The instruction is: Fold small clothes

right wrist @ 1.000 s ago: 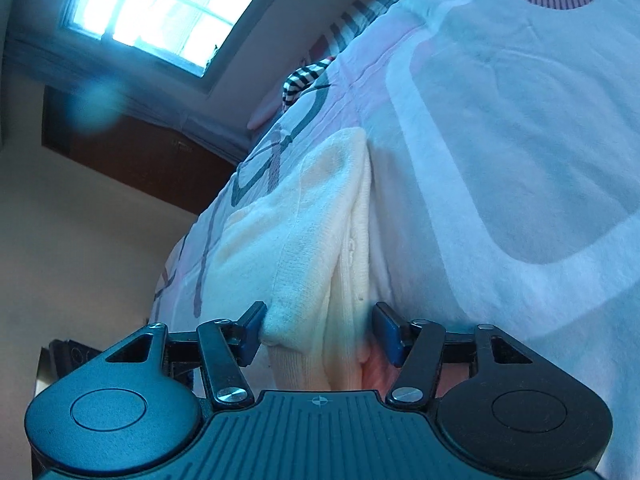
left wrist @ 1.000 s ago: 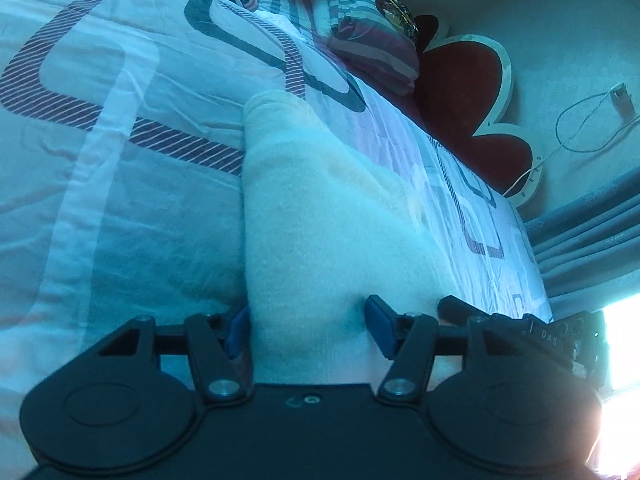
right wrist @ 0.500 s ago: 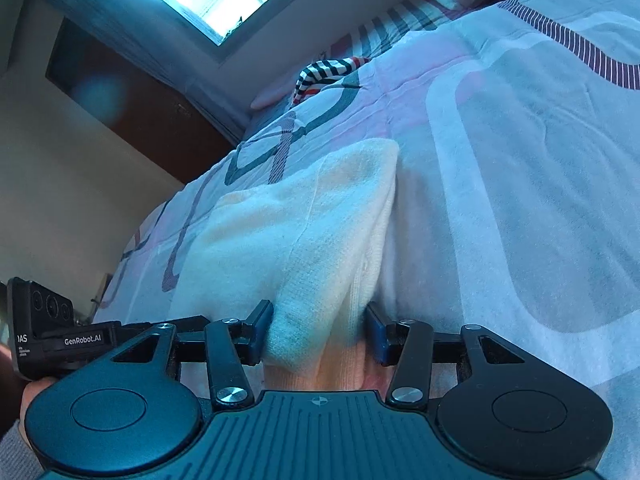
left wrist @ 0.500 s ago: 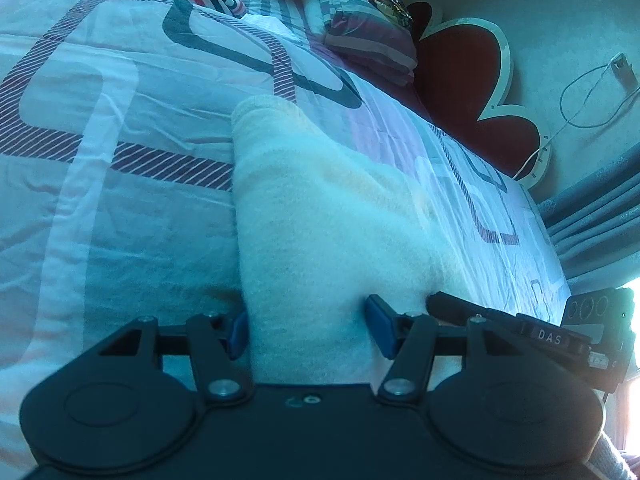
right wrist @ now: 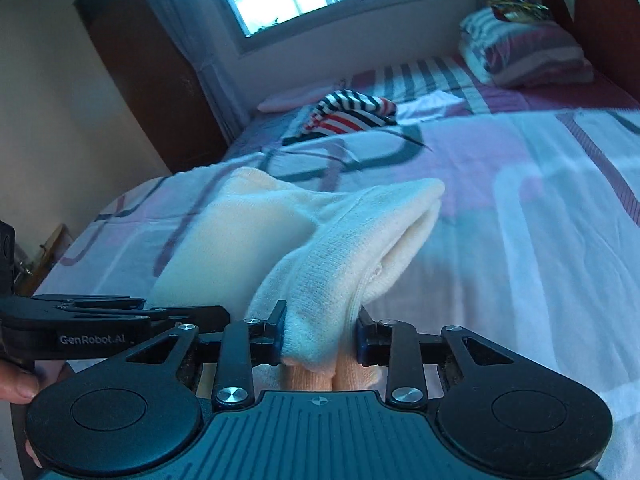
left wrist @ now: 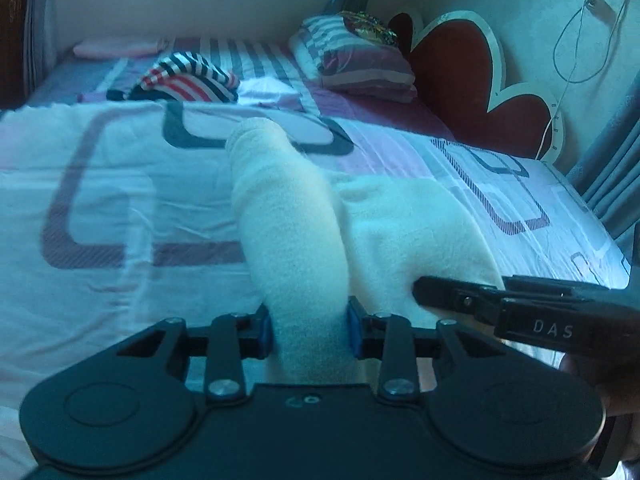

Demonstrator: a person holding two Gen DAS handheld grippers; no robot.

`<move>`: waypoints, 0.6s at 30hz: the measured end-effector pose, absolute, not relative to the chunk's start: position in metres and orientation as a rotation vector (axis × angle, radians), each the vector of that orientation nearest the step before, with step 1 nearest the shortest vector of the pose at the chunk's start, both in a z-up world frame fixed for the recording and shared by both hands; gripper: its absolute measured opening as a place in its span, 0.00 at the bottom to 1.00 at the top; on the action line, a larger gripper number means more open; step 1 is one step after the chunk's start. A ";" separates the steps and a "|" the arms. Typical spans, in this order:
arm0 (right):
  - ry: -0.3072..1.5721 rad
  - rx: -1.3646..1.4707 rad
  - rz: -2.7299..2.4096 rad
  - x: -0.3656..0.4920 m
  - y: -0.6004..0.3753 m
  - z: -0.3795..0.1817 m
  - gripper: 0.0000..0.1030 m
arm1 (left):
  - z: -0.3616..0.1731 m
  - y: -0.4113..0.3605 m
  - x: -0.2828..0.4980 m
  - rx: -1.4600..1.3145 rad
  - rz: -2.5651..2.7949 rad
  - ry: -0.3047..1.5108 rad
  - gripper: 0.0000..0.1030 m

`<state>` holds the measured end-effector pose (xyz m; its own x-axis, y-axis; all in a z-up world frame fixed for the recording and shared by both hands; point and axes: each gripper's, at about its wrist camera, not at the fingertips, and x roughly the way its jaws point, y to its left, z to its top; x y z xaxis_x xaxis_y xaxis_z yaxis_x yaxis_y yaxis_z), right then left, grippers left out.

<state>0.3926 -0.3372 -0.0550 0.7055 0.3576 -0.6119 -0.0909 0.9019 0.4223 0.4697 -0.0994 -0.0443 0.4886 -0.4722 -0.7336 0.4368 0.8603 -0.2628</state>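
The step in hand looks like the start of a fold: a small cream-white fleecy garment [left wrist: 400, 232] lies on the bed's white quilt with pink and grey looping bands [left wrist: 120, 200], and both near corners of the garment are gathered up and raised off the quilt. The left hand-held gripper [left wrist: 308, 326] has just been closing its jaws, and its blue pads now pinch a rolled-up bunch of the garment's cloth between them. The right hand-held gripper [right wrist: 320, 336] has likewise just been closing, and it pinches a doubled, ribbed edge of the same garment, with peach-toned cloth showing below the pads. Each gripper appears in the other's view just beside the garment's near edge, so the two grips sit close together on that side. The garment's far part rests flat on the quilt, away from a crumpled red, white and navy striped piece of clothing [left wrist: 188, 80] that lies well beyond the garment toward the window. The next move, as I judge it, calls for carrying both pinched corners forward together over the garment's resting part, keeping them level and evenly spaced so the edge lands straight, and letting go only once the cloth lies flat.
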 end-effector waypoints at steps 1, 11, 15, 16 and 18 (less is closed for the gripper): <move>0.743 0.370 0.268 0.393 -0.329 -0.050 0.31 | -0.040 -0.088 0.469 -0.050 -0.547 0.899 0.31; 0.766 0.331 0.395 0.400 -0.187 -0.035 0.31 | -0.027 0.058 0.447 -0.075 -0.466 0.914 0.32; 0.811 0.368 0.426 0.398 -0.138 -0.050 0.31 | -0.037 0.111 0.438 -0.108 -0.444 0.958 0.32; 0.821 0.371 0.431 0.397 -0.128 -0.053 0.31 | -0.041 0.121 0.439 -0.120 -0.443 0.975 0.33; 0.845 0.377 0.431 0.398 -0.113 -0.063 0.31 | -0.053 0.137 0.439 -0.134 -0.451 1.010 0.38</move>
<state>0.3982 -0.1131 -0.0633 0.5877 0.5059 -0.6314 -0.2141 0.8498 0.4816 0.4393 0.1374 -0.0529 0.4492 -0.4241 -0.7864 0.3025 0.9004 -0.3128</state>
